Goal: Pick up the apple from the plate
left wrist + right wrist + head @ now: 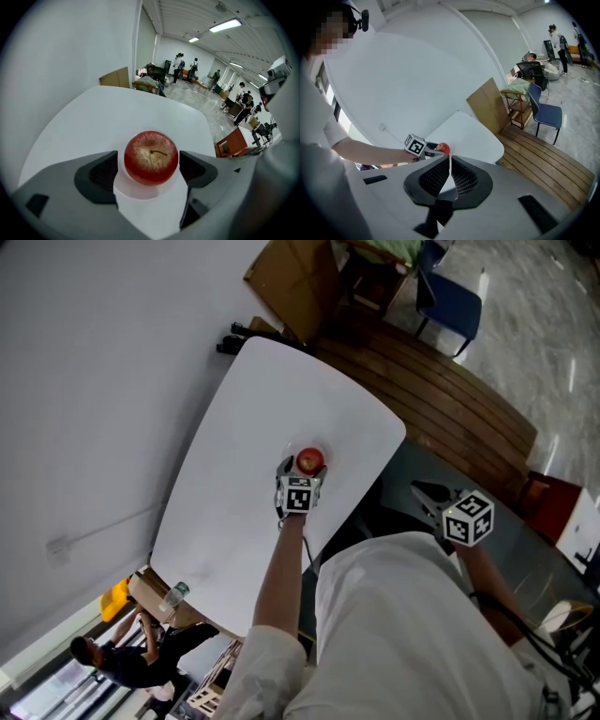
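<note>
A red apple (151, 158) sits stem-up on a small white plate (149, 192) on the white table (244, 456). My left gripper (150, 169) is open and points steeply down, with one jaw on each side of the apple. The dark pads (101, 174) stand close to its flanks without visibly pressing. In the head view the apple (310, 461) shows just beyond the left gripper (298, 474), near the table's right edge. My right gripper (449, 174) is shut with nothing in it. It is held off the table by the person's body (422, 491), and it looks toward the apple (444, 149).
A cardboard sheet (292, 277) leans at the table's far end, beside a wooden platform (441, 395) and a blue chair (448, 298). People stand in the far hall (185, 65). A box and bottle (169, 596) lie on the floor beside the table's near end.
</note>
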`<state>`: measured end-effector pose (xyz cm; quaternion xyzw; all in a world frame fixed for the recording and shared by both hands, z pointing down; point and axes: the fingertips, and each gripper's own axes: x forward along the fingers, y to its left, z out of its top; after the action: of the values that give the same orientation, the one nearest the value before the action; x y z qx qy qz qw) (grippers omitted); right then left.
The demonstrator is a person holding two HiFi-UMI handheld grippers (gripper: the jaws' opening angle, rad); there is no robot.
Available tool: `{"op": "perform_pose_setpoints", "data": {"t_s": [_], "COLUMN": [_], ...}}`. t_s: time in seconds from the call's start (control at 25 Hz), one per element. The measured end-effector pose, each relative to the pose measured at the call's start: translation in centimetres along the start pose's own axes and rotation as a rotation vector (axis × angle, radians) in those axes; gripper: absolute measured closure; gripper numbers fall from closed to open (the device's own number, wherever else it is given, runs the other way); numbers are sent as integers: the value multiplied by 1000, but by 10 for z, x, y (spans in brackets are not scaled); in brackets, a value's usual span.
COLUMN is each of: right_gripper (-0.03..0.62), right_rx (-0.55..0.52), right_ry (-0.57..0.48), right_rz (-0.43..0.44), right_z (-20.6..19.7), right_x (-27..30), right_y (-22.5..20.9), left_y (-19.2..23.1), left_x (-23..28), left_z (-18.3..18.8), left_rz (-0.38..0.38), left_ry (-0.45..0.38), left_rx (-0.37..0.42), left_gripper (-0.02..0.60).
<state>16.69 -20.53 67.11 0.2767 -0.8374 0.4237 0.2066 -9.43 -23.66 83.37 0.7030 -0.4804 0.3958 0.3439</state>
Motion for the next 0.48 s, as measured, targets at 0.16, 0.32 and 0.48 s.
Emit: {"op": "perform_pose_setpoints", "data": {"t_s": [0.16, 0.32, 0.48], "right_gripper": [557, 557, 556], "right_rx": [6, 10, 10], "right_ry": [8, 17, 24], "right_rz": [-6, -9, -5], "right_z": [-3, -8, -9], "right_x": [-2, -1, 1], "right_y": [-2, -4, -3], "left_y": [-4, -2, -3], "left_x": [5, 7, 5], "left_z": [-3, -4, -4], "left_rz": [1, 10, -1], "left_ry": [6, -8, -25], "left_rx": [-12, -39, -54], "left_gripper": [181, 201, 202]}}
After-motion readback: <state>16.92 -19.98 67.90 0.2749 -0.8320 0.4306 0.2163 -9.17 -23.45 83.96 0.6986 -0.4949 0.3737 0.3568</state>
